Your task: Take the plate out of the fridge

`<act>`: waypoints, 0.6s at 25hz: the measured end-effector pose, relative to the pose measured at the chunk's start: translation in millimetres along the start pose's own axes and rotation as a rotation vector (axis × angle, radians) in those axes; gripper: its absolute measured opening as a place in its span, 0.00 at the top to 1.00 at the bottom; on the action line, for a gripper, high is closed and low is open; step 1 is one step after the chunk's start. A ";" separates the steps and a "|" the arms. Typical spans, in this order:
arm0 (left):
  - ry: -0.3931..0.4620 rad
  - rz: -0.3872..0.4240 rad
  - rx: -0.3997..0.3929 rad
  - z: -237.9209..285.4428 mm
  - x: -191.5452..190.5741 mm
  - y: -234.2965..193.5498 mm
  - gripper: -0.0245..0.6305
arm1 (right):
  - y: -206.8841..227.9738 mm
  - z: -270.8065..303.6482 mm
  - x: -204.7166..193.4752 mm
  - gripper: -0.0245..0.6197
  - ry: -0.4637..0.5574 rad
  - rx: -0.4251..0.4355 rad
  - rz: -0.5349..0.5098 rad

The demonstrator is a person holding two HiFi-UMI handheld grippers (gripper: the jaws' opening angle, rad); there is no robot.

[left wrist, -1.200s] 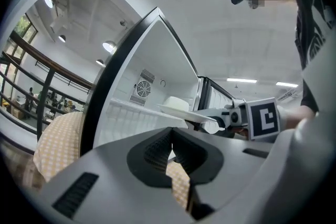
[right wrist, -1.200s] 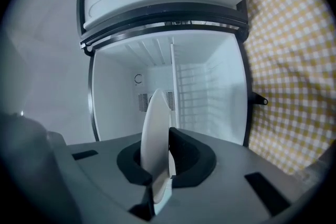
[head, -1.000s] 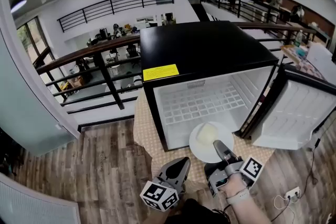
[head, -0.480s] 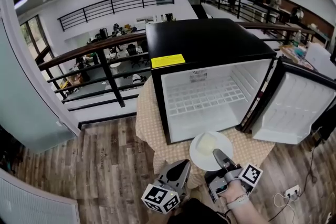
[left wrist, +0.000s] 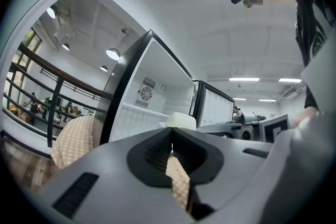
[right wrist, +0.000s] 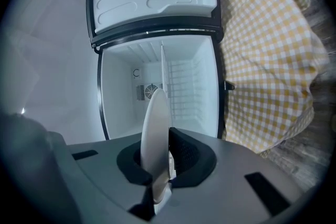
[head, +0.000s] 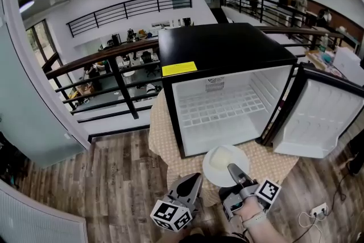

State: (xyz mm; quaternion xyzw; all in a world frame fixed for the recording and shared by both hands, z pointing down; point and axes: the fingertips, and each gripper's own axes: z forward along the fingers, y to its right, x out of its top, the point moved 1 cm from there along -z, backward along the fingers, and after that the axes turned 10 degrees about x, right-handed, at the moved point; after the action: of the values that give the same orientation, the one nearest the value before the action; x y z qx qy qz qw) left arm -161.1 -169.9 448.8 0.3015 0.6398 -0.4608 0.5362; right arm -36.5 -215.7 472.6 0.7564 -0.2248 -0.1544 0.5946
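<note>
In front of the fridge (head: pixel 227 48), plate (head: pixel 219 163) now farther out, right tongs (head: pixel 232 168) clamped on it, left tongs (head: pixel 196 178) together.

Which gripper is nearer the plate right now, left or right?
Right. The right gripper is clamped on the near rim of the plate, in front of the open fridge. The left gripper sits off to its left, not touching it.

So the fridge (head: pixel 222 51) sits on the worktop (head: pixel 161 139), door (head: pixel 318 119) swung out to its right. The plate (head: pixel 242 157) is just in front of the open compartment, with a railing (head: pixel 114 54) behind the fridge.
</note>
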 end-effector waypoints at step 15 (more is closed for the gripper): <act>-0.011 -0.021 0.036 1.2 -15.2 49.9 0.95 | -5.6 -43.0 24.5 0.90 -0.043 -0.040 0.002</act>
State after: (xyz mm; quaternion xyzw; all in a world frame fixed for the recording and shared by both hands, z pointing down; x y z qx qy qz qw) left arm -113.0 -149.7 450.2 0.3018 0.6313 -0.4797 0.5293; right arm 6.7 -191.7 478.5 0.7407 -0.2351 -0.1747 0.6046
